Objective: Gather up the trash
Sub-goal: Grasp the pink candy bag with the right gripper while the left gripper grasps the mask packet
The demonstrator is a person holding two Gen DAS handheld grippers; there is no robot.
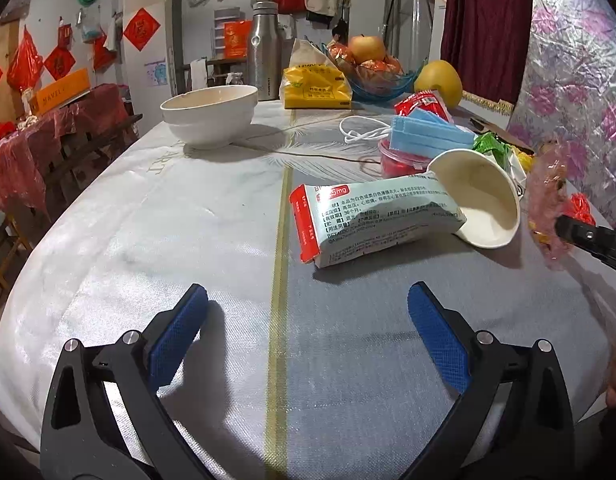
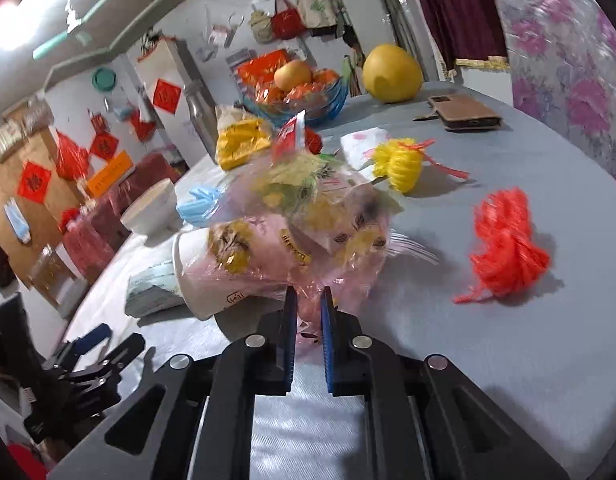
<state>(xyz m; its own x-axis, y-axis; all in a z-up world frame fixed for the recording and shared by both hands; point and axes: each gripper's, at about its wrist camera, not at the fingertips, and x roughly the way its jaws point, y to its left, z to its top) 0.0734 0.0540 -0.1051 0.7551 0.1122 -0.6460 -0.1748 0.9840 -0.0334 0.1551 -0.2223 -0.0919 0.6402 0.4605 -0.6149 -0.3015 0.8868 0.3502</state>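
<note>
Pink film: the thin pink plastic bag [image 2: 308,216] hangs bunched from the right gripper [image 2: 308,304], part-filled with wrappers, above the grey table cloth [image 2: 487,360].
Step in hand: judged to be gripping the bag so that loose trash can go in.
Doing it well: keep the pinch on the gathered film, not on one thin layer, which could slip or tear; lift the mouth clear of the table so the left gripper [image 1: 308,304] has room to feed things in.
Right gripper: jaws nearly together, blue pads pressing a fold of the bag at its near end.
Left gripper: jaws spread wide, nothing between them, hovering over bare cloth at the near edge.
Trash, middle: the medicine box [image 1: 371,220] lies flat, its right end pushed into the mouth of the tipped paper cup [image 1: 483,200].
Trash, far: blue face masks [image 1: 423,132] on a red tub.
Trash, right: red mesh net [image 2: 507,244] and yellow mesh net [image 2: 399,164], well apart from the bag.
</note>
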